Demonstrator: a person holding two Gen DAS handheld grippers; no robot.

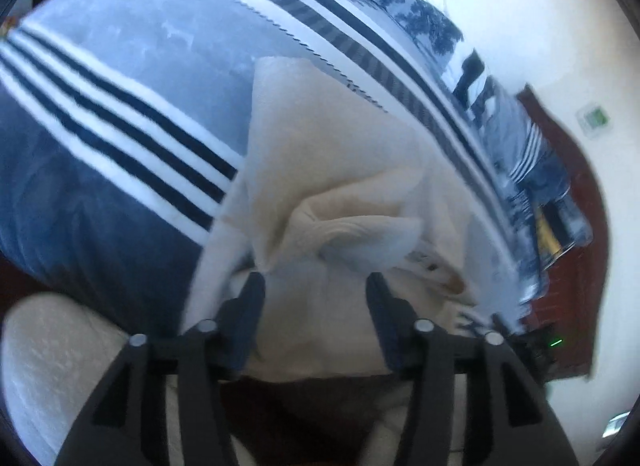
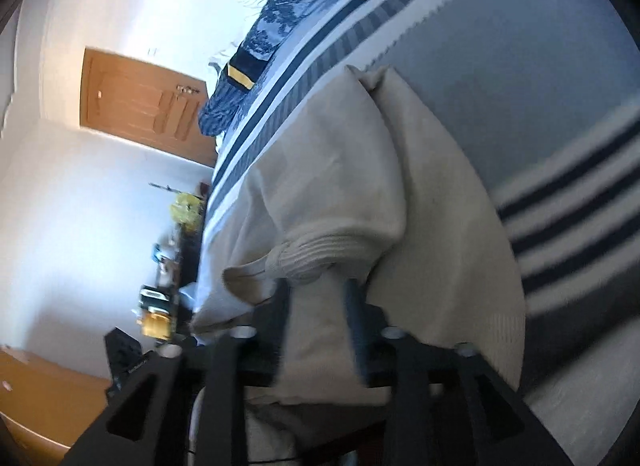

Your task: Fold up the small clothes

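The left gripper (image 1: 316, 286) is standing with its fingers apart, squeezing nothing; the cream garment (image 1: 340, 169) is lying just past them, likely set down so a fold can stay. The right gripper (image 2: 318, 298) is also gaping, with cream cloth between its fingers; whether they are pressing it, I cannot tell. The garment is resting on the striped blanket (image 1: 120, 65); its long side is running away from the grippers, ribbed cuff (image 2: 320, 254) nearest.
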